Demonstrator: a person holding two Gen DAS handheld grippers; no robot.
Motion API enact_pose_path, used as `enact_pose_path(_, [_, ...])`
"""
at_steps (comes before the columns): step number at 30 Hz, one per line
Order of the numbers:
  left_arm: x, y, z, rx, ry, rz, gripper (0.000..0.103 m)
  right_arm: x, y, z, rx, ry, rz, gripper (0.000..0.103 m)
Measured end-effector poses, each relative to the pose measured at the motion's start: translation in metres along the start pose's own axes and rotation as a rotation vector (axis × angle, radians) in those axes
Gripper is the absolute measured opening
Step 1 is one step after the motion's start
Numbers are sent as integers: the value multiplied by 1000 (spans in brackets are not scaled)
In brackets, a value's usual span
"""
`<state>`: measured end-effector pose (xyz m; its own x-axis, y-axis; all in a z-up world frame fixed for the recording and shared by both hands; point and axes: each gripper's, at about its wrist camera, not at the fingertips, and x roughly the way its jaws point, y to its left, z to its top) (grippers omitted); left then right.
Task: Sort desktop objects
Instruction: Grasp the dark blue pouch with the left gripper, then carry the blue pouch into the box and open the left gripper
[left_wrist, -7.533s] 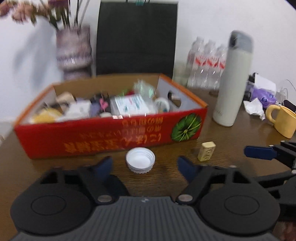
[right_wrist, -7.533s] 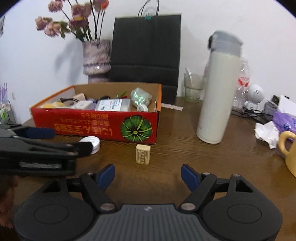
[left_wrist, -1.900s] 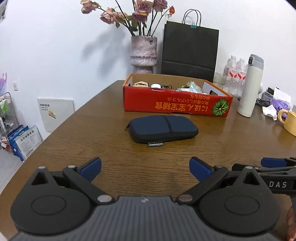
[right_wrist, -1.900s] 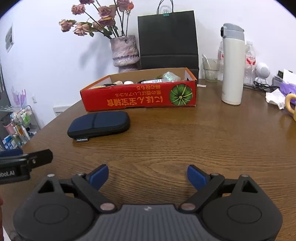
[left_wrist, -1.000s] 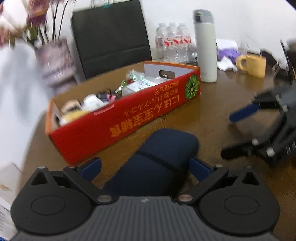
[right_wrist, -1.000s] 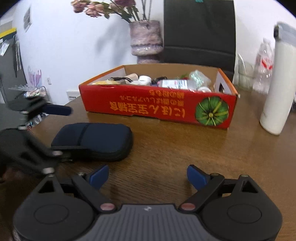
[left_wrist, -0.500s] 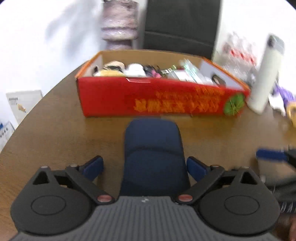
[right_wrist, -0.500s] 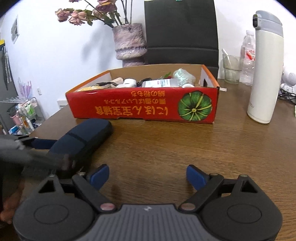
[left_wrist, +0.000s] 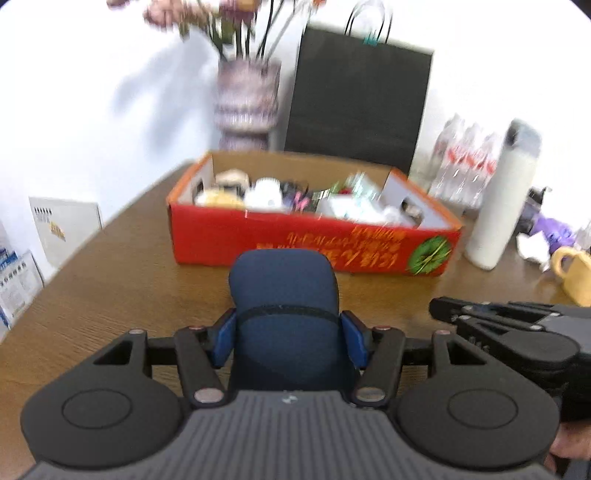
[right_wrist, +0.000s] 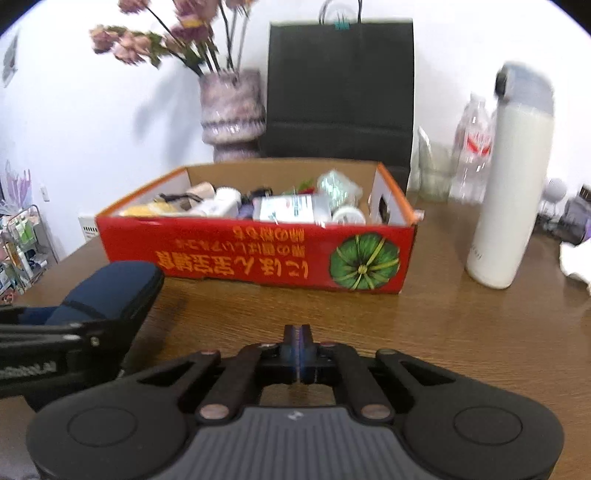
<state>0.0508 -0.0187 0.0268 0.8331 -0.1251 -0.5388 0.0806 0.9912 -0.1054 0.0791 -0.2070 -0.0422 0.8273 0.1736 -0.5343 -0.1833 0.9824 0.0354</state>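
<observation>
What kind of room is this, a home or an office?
Probably an office or meeting room, though it is hard to be sure: a big wooden table holds a thermos, water bottles and a red box of odds and ends, with a black paper bag against a plain white wall.
</observation>
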Motion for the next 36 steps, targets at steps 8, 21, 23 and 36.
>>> enact_pose_path(8, [-93,-16,-14,15,-134,6,60,-78,5,-6,6,-92,42,0])
enact_pose_path(21, [-184,-24,-47,39,-228,14,61,-194,25,-35,-60,-232,38,0])
enact_pose_path(23, [-182,-23,-45,29,-230,9,61,-200,28,-31,-70,-252,43,0])
enact_pose_path(36, [-82,-9,9,-4,-166,23,61,-112,21,22,-56,-220,19,0])
